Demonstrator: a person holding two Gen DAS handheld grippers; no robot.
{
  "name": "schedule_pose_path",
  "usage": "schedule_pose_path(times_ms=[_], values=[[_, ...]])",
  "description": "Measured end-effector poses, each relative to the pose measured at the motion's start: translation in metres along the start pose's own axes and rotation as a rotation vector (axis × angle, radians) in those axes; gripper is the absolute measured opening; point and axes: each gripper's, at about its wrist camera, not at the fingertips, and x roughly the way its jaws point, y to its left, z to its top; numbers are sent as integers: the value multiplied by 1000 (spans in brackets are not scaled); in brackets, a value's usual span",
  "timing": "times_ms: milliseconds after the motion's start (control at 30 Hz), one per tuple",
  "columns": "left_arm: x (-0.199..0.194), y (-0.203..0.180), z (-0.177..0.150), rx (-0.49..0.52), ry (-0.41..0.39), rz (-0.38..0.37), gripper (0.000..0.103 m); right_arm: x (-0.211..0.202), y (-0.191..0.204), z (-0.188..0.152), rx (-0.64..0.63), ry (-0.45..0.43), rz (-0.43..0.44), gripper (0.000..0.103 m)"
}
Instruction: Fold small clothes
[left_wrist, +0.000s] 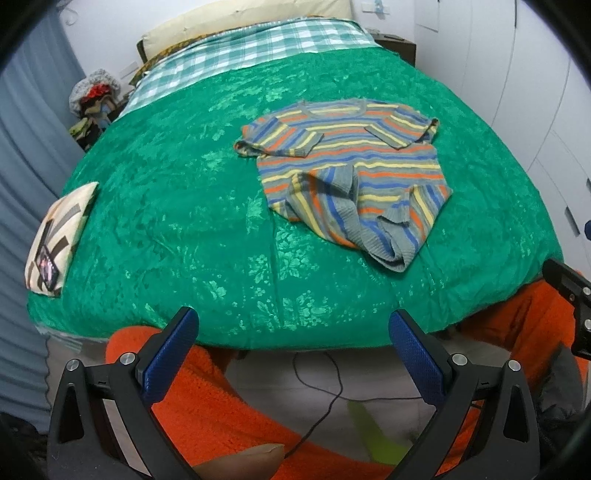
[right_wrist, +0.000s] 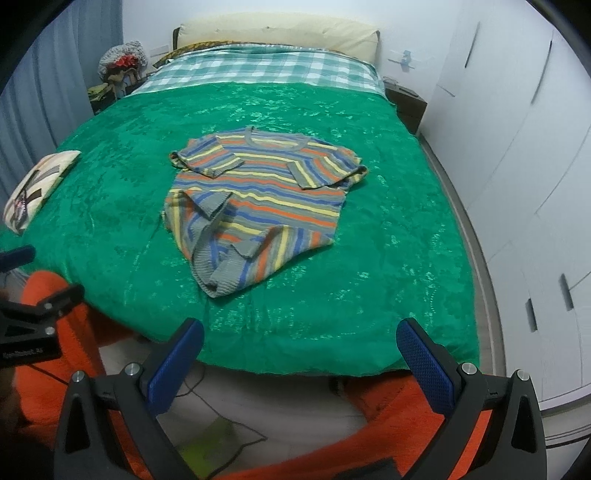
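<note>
While both jaws gape empty | striped shirt (right_wrist: 258, 199) on green bedspread (right_wrist: 388, 236) | patterned cushion (left_wrist: 55, 236) well left

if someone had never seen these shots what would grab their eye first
Probably the striped shirt, lying mid-bed with both sleeves folded in and its hem rumpled toward the foot. It stands out against the bright green bedspread under it. Nearest the cameras, the left gripper and right gripper hang open, holding nothing.
</note>
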Motion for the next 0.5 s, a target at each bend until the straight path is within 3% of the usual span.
schedule_pose_path(times_ms=[500], values=[[1,3,1,-14,3,-10,102,0,-6,1,14,1,-53,103]])
